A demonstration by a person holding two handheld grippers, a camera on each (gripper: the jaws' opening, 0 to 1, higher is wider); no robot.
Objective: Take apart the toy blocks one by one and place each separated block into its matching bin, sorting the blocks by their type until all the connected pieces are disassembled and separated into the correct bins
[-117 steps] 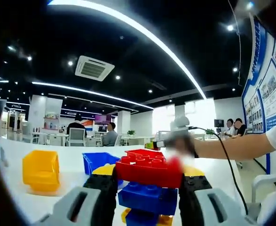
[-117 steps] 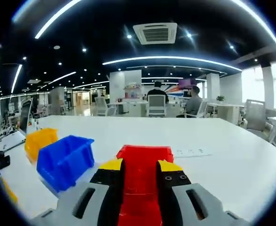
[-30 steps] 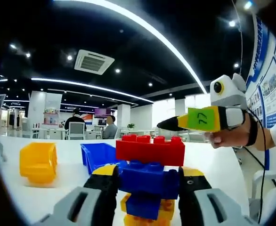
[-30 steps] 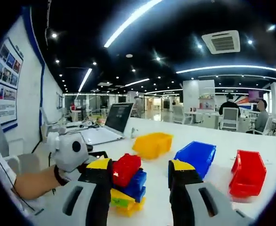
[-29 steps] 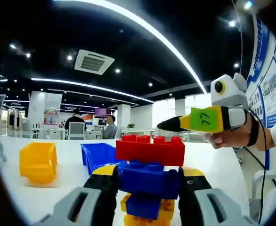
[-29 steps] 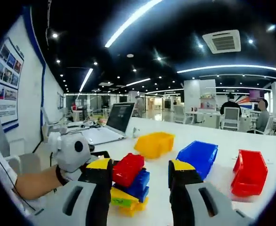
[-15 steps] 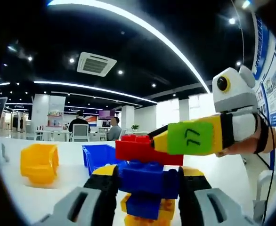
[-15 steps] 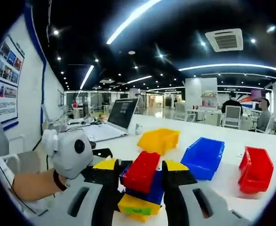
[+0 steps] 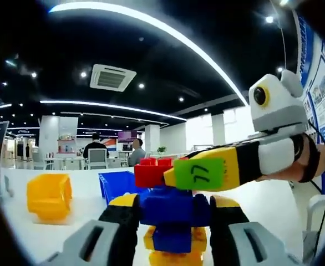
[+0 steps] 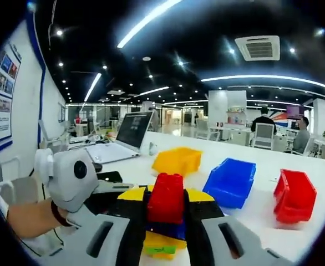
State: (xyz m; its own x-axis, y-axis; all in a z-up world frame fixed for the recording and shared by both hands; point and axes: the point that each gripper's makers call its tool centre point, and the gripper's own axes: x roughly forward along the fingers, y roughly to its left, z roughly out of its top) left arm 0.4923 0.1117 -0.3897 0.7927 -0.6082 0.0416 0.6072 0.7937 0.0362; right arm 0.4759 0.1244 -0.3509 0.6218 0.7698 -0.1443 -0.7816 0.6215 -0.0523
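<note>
— Where's the stack?
— Off the table, my left gripper (image 9: 173,213) pinching its blue block (image 9: 171,206).
— And your right?
— My right gripper (image 10: 166,213) is clamped on the red block (image 10: 166,198) on top.

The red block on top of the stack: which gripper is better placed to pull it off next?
Right gripper: it is shut on the red block, while the left gripper holds the blue block beneath.

Green label (image 9: 201,172) on the side of the right tongs (image 9: 176,169) in the left gripper view, marked with two hooked strokes like "77", wall posters (image 9: 319,83) with blue borders at the right, their print too small to read
</note>
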